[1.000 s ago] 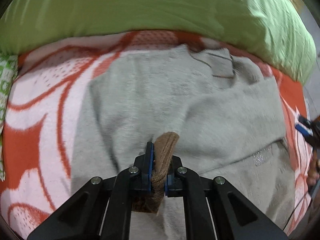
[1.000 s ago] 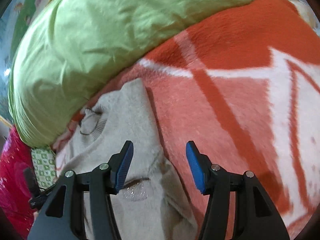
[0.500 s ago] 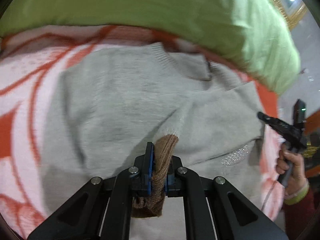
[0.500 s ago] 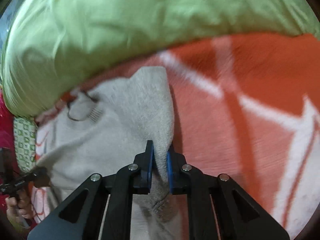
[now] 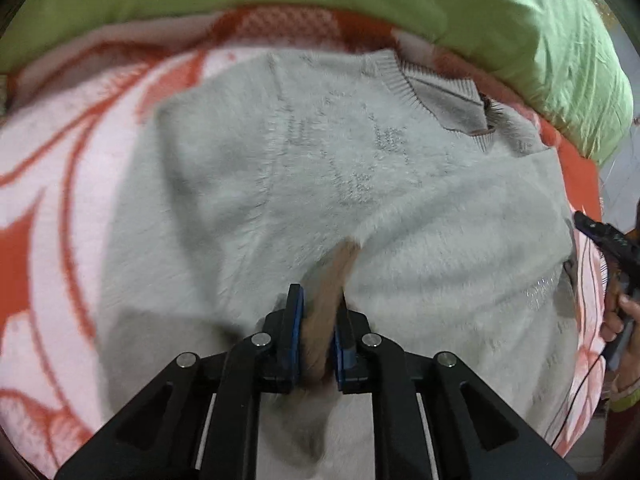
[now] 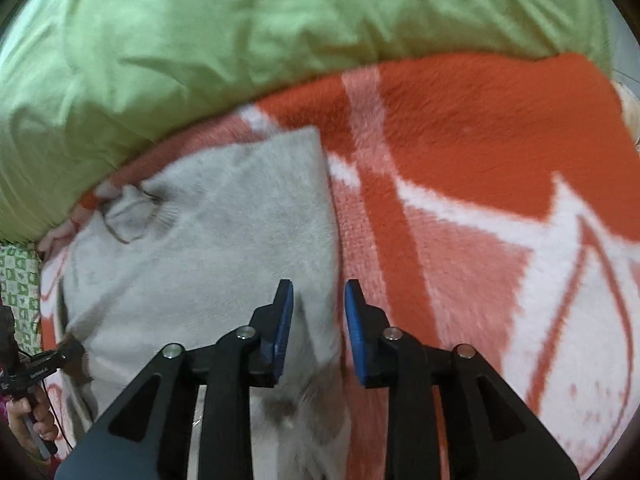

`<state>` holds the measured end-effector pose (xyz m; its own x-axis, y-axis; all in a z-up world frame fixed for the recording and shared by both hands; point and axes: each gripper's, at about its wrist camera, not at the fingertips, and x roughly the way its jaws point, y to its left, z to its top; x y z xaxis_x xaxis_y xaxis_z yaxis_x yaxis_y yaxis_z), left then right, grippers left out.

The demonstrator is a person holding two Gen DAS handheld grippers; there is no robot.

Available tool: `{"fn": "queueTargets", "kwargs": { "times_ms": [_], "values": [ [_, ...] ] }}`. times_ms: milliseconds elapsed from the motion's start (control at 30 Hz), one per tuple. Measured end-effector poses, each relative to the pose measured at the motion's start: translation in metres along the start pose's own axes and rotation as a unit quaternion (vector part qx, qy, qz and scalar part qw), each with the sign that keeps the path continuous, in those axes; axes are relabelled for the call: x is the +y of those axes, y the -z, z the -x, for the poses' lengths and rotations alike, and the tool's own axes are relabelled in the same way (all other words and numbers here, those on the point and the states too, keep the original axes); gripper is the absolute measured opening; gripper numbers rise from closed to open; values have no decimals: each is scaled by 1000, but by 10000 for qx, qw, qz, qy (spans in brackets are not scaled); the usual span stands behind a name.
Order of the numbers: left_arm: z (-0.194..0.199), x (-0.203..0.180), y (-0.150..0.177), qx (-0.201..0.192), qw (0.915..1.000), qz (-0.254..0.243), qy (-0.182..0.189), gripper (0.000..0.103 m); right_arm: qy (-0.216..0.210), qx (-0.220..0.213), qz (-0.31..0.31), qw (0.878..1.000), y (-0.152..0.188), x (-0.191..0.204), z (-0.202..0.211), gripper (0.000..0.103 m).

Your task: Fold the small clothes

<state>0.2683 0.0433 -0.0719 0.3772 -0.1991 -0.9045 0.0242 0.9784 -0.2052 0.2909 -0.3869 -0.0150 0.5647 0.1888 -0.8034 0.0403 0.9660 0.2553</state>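
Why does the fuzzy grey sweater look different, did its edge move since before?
Yes. The grey sweater edge was pinched and lifted; now it lies flatter against the orange blanket, between the just-opened right gripper.

Grey sweater (image 5: pixel 320 184), orange-white blanket (image 6: pixel 480 184)

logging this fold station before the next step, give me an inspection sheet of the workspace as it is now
surface: orange and white patterned blanket, soft and bare to the right of the garment.
job's things: grey fuzzy sweater lying flat, ribbed collar at the far end, one sleeve folded across the body, its brown cuff at the left gripper.
clutter: nothing seen.
grippers: left gripper has just been opening, brown cuff between its pads; right gripper has just been opening, sweater edge between its pads, not pinched.
cables: thin black cable trailing from the right hand's handle.
surroundings: green pillow along the far edge; green checked fabric at the left.
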Motion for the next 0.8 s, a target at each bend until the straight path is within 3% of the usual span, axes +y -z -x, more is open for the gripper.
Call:
{"fn": "queueTargets", "kwargs": {
  "times_ms": [67,167,233,300,400,500,733,800],
  "values": [
    [18,9,15,-8,9999,71,-87,13,-361,-78,-67,9993,8,3,20,32],
    [39,25,38,61,9995,200,-218,12,-871,-31,11,9962,34,27,41,47],
    [54,36,58,81,9994,291,-171,12,-1304,128,102,9913,59,46,48,49],
    [69,45,84,94,9991,355,-208,14,-1728,394,170,9840,83,74,46,49],
    [81,59,124,226,9976,653,-106,32,-2095,835,463,9731,126,116,37,49],
    [84,73,156,347,9950,940,-35,32,-2604,1458,543,9529,178,154,24,49],
    [95,100,193,185,9913,1292,-171,32,-2951,2600,1239,9110,260,230,-6,49],
    [94,108,202,198,9905,1337,-262,32,-2875,2699,1510,9065,278,248,-11,49]
  ]
}}
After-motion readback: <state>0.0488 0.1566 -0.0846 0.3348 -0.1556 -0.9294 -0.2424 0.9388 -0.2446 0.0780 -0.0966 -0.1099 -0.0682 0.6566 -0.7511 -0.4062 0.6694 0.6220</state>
